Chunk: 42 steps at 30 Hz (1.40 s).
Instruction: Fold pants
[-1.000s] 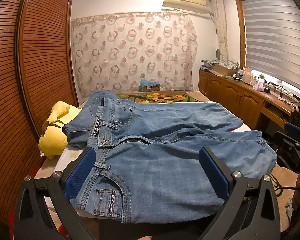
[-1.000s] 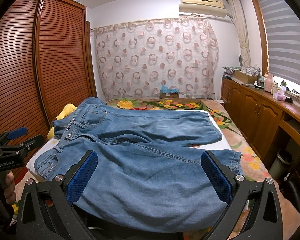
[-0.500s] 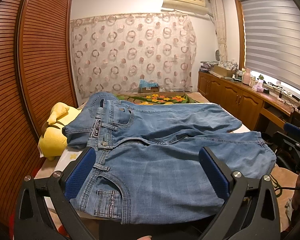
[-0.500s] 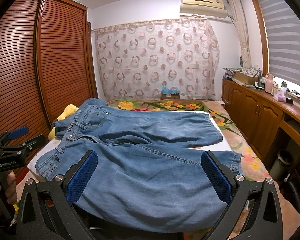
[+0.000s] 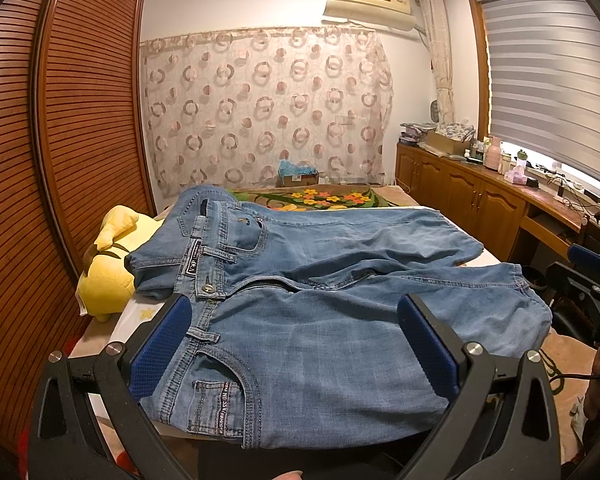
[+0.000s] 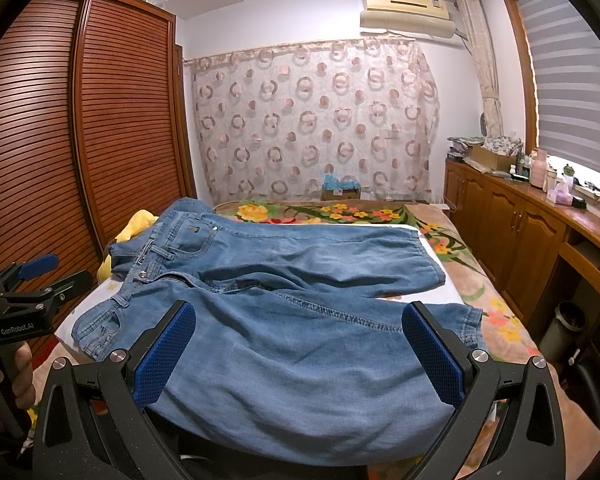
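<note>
Blue jeans (image 5: 320, 288) lie spread flat on the bed, waistband at the left, both legs running to the right; they also show in the right wrist view (image 6: 284, 300). My left gripper (image 5: 294, 344) is open and empty, held above the waist and pocket end near the front edge. My right gripper (image 6: 300, 356) is open and empty, held above the near leg. Each gripper shows at the edge of the other's view: the right one (image 5: 588, 276) and the left one (image 6: 32, 280).
A yellow plush toy (image 5: 108, 264) lies at the bed's left edge by the wooden louvred wardrobe (image 5: 60, 160). Wooden cabinets (image 6: 520, 232) with clutter line the right wall. A floral blanket (image 6: 340, 214) covers the far bed. A bin (image 6: 562, 328) stands at the right.
Both grippers drifted very slightly; the jeans have not moved.
</note>
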Each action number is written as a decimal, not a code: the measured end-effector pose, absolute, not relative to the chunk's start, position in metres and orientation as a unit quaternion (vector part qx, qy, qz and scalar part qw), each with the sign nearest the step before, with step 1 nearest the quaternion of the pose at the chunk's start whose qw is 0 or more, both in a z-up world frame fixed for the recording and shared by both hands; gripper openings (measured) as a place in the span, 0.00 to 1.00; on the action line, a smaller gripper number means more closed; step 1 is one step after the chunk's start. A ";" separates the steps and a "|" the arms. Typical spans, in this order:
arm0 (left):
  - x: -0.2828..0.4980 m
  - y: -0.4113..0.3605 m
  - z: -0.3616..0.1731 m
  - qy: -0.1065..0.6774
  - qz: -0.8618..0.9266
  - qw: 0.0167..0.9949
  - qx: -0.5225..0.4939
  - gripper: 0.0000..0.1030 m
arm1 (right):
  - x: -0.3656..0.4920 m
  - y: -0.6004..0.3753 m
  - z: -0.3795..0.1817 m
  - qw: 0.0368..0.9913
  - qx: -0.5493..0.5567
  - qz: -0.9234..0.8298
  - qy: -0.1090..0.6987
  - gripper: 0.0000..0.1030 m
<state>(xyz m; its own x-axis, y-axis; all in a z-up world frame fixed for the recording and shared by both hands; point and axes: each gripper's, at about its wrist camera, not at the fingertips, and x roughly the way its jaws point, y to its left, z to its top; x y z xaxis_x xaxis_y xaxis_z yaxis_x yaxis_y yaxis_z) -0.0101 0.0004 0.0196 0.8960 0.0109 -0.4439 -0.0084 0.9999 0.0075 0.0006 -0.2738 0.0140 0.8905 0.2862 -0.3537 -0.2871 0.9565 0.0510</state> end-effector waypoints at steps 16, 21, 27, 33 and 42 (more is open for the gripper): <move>-0.005 0.000 0.015 0.238 0.005 0.971 0.005 1.00 | 0.004 -0.272 0.012 0.971 -0.006 0.148 0.189 1.00; -0.001 0.006 0.005 0.248 0.008 0.969 0.004 1.00 | 0.006 -0.276 0.011 0.970 -0.004 0.144 0.194 1.00; 0.003 0.016 -0.005 0.260 0.008 0.965 -0.002 1.00 | 0.011 -0.283 0.009 0.971 -0.005 0.130 0.202 1.00; 0.008 0.026 -0.017 0.273 0.009 0.962 -0.006 1.00 | 0.020 -0.297 0.003 0.971 -0.007 0.110 0.215 0.99; 0.015 0.031 -0.031 0.295 0.008 0.956 -0.006 1.00 | 0.040 -0.334 -0.019 0.962 0.003 0.062 0.266 0.88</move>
<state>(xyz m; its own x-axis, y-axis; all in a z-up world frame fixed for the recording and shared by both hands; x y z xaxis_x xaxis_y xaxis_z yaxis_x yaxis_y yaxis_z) 0.0149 0.0309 -0.0314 0.8260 0.0113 -0.5635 -0.0181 0.9998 -0.0065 0.0397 -0.3342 -0.0192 0.8504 0.1218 -0.5118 -0.1183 0.9922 0.0395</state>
